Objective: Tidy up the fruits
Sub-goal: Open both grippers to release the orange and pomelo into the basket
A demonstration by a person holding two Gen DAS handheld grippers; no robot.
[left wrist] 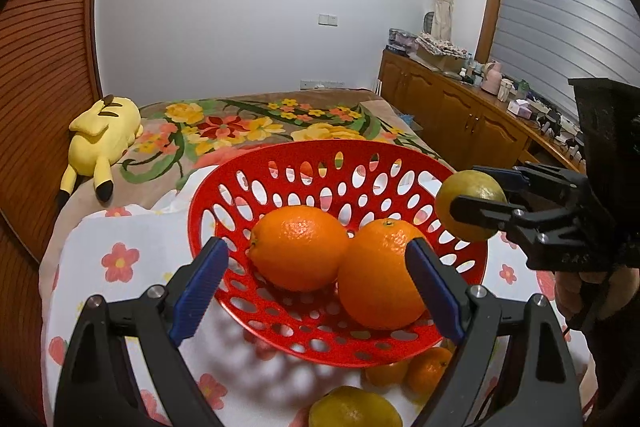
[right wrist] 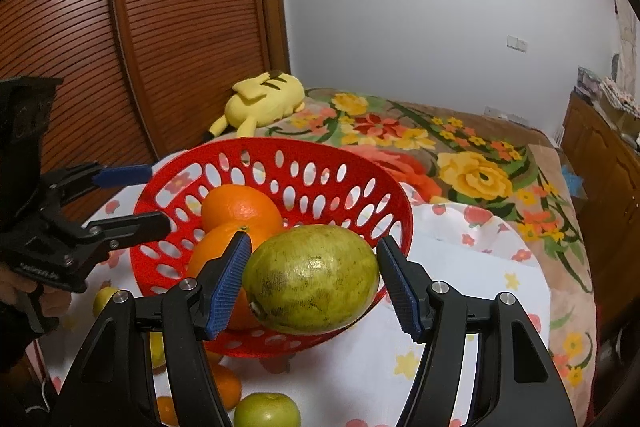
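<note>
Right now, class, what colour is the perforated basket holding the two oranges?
Red; the basket shows best in the left wrist view.

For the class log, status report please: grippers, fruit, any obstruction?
Right gripper shut on greenish-yellow fruit, over red basket rim. Left gripper open, empty, at the basket's near side. Two oranges inside already. Nothing blocking the drop.

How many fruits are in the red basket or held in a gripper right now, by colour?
oranges, in the red basket: 2
yellow-green fruit, held in the right gripper: 1
Total: 3
</note>
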